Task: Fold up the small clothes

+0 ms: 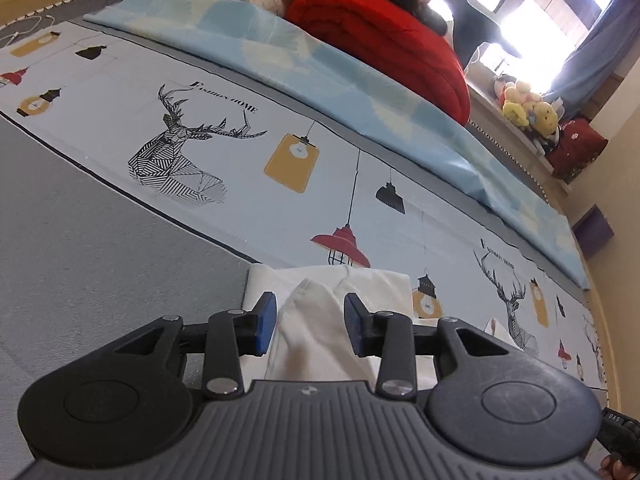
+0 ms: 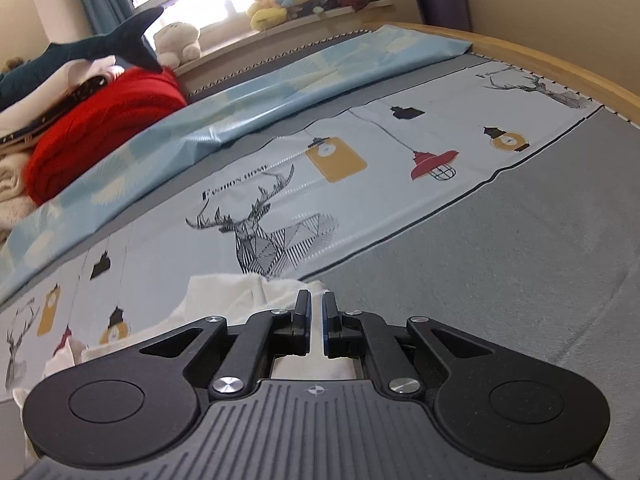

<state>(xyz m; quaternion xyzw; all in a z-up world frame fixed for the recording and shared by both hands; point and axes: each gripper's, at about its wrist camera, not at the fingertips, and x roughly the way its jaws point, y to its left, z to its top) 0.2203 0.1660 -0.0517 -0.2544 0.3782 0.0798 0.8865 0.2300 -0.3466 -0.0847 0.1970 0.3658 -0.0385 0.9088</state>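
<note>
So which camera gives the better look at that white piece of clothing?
The left wrist view: the white garment spreads flat on the bed, with a fold of it rising between the open left gripper. In the right wrist view the white garment is mostly hidden behind the nearly shut right gripper.

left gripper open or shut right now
Open. In the left wrist view the left gripper has its blue pads standing apart, with the white cloth between them, not pinched.
</note>
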